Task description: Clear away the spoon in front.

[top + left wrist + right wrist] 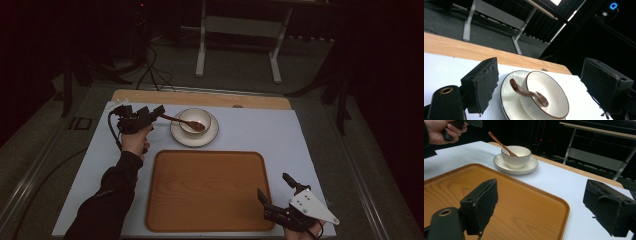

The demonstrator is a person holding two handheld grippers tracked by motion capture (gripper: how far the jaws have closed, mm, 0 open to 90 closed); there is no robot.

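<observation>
Left gripper jaws spread wide, nothing between pads, poised just beside tip of brown wooden spoon's handle. Spoon leans in small white ceramic bowl with brown rim, handle slanting toward gripper. Bowl sits on round white saucer, just ahead of jaws. Large rectangular wooden tray lies nearer person. Right gripper jaws also spread, empty, over tray's near right corner, well apart from bowl.
</observation>
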